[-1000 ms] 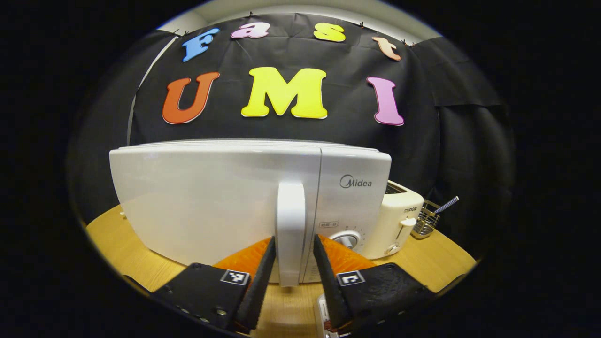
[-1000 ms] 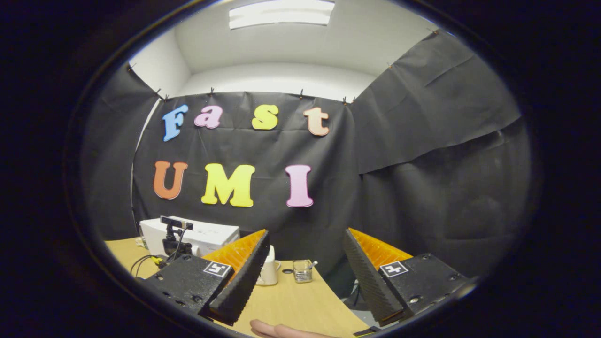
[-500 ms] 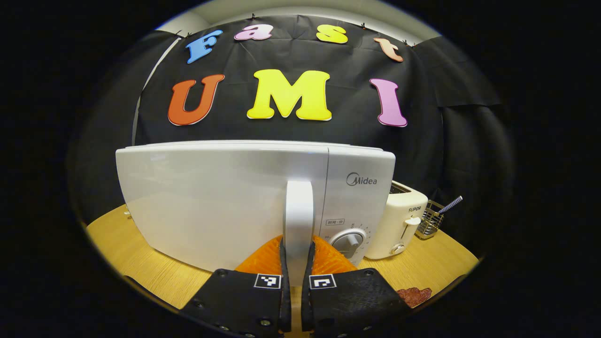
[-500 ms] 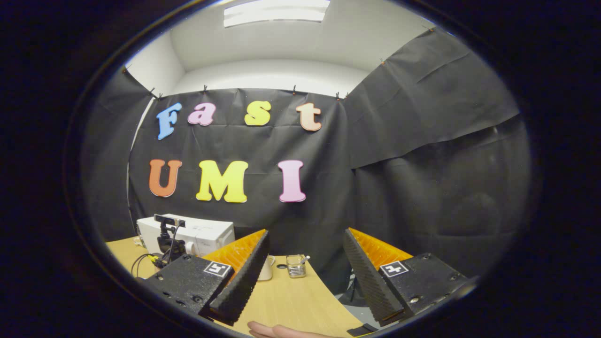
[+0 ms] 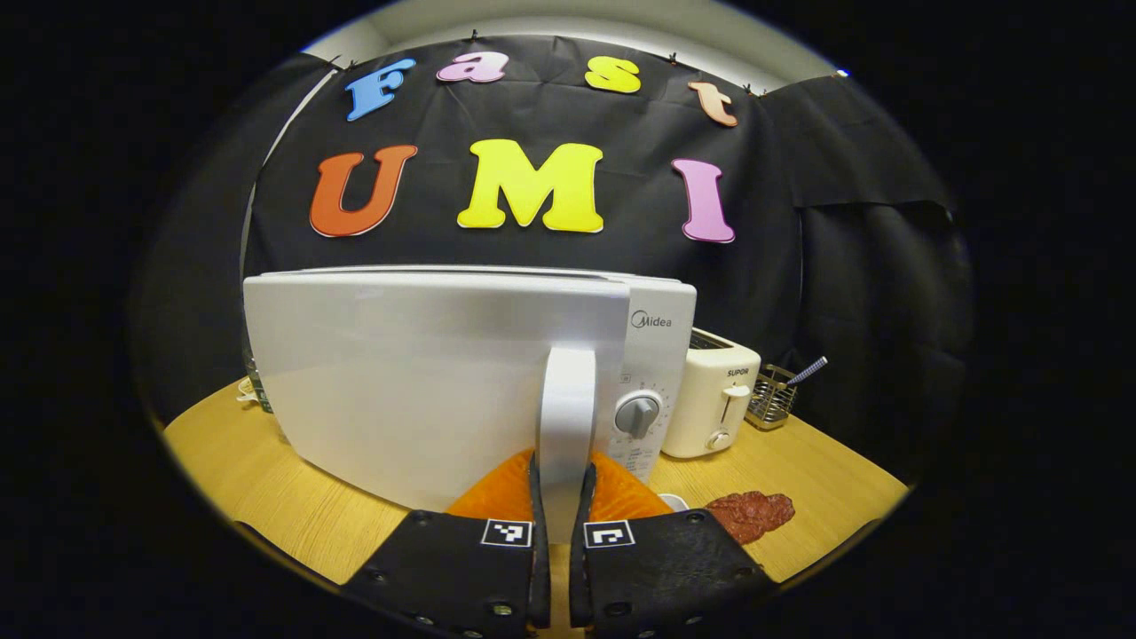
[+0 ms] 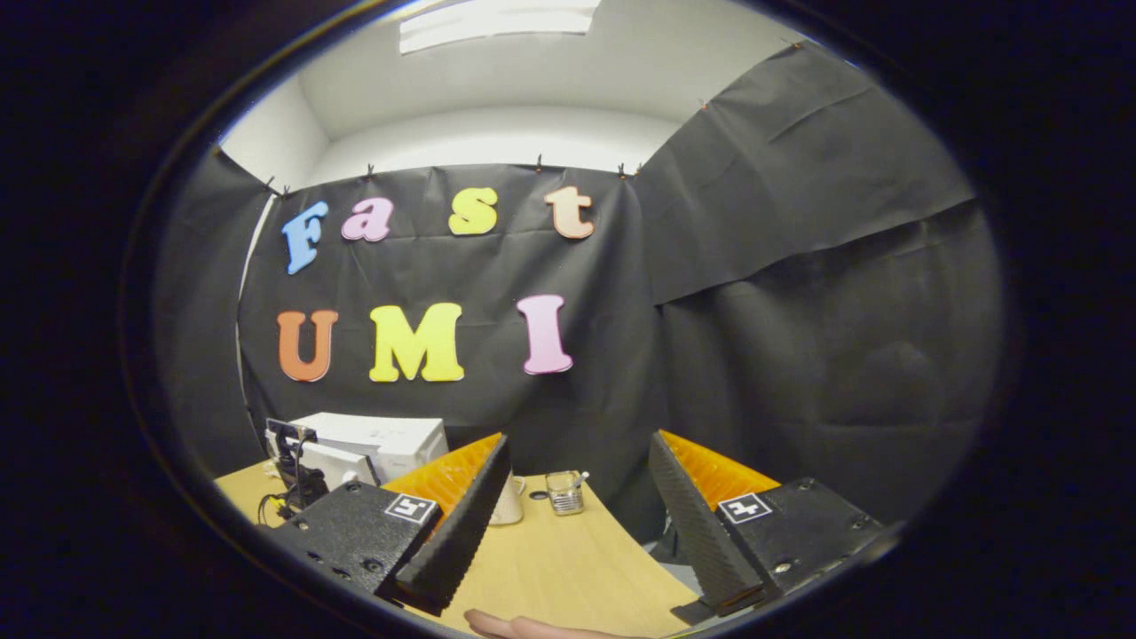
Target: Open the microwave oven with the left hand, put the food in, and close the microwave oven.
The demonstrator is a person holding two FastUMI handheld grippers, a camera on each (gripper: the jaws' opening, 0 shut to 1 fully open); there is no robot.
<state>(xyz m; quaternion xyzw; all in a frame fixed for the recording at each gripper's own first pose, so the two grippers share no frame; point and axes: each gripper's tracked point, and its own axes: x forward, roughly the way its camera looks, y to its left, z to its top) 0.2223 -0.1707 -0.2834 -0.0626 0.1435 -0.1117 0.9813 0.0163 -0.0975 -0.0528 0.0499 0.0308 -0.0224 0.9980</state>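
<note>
Left gripper (image 5: 559, 497) clamped on rigid, smooth microwave door handle (image 5: 566, 417), low down; likely slippery. Right gripper (image 6: 572, 524) wide open, empty.

Toaster (image 5: 713, 399), wire basket (image 5: 770, 401), table (image 5: 266, 497)

Glossy smooth plastic microwave oven (image 5: 426, 373) and toaster (image 5: 710, 395); matt wood-grain table (image 5: 257, 497); wire-mesh metal basket (image 5: 770, 401); matt wrinkled cloth wall (image 6: 799, 266).
</note>
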